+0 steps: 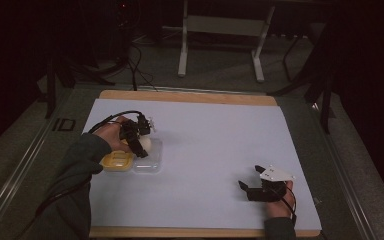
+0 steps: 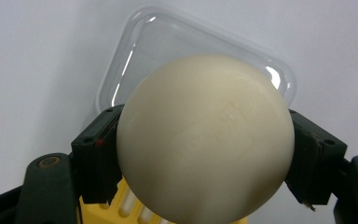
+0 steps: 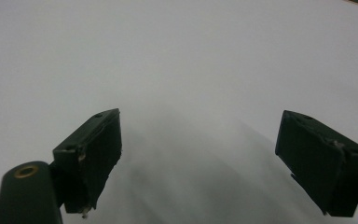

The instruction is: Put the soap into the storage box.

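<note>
Bare white desk [image 1: 215, 145] lies open between the two hands; only the yellow tray [image 1: 116, 161] and clear lid [image 1: 150, 161] crowd the left side.

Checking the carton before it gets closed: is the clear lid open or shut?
Open: the clear lid lies flat beside the yellow tray.

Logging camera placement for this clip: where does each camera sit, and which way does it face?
High view: above the person's side, looking forward and down on the table; forearms, left gripper and right gripper show.
Left gripper view: rides the left gripper, looking along its jaws, shut on the egg.
Right gripper view: rides the right gripper, jaws open over white table.
Shared by high and left views: egg, clear lid, yellow tray.
</note>
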Available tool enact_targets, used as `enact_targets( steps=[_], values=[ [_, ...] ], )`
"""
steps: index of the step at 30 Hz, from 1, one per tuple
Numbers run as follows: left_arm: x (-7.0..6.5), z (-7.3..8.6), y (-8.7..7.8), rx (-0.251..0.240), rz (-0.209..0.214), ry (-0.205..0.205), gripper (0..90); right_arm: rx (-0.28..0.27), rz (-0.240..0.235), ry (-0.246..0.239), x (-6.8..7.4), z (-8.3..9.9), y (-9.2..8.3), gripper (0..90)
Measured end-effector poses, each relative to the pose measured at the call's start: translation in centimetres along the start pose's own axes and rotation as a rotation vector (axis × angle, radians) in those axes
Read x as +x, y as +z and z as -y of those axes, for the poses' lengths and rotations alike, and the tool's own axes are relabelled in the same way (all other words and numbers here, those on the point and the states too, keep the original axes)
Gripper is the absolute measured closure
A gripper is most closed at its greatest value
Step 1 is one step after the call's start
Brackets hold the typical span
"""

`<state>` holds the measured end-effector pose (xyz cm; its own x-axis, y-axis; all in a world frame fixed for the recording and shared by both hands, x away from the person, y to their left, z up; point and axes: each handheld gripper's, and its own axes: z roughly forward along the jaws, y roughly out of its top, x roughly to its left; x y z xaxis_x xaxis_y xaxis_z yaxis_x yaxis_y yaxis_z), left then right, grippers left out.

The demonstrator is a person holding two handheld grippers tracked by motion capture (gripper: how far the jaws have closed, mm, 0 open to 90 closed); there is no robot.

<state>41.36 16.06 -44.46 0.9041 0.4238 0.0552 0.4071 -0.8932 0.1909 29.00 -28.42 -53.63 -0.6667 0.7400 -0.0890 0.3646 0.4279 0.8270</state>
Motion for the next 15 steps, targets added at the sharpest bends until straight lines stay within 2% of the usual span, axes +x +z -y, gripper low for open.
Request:
enact_targets(
  steps=[15],
  values=[
    [1.0, 2.2, 0.5, 0.022, -0.004, -0.056, 24.6, 0.000, 0.000, -0.001, 0.0, 0.0, 0.0, 14.2]
  ],
)
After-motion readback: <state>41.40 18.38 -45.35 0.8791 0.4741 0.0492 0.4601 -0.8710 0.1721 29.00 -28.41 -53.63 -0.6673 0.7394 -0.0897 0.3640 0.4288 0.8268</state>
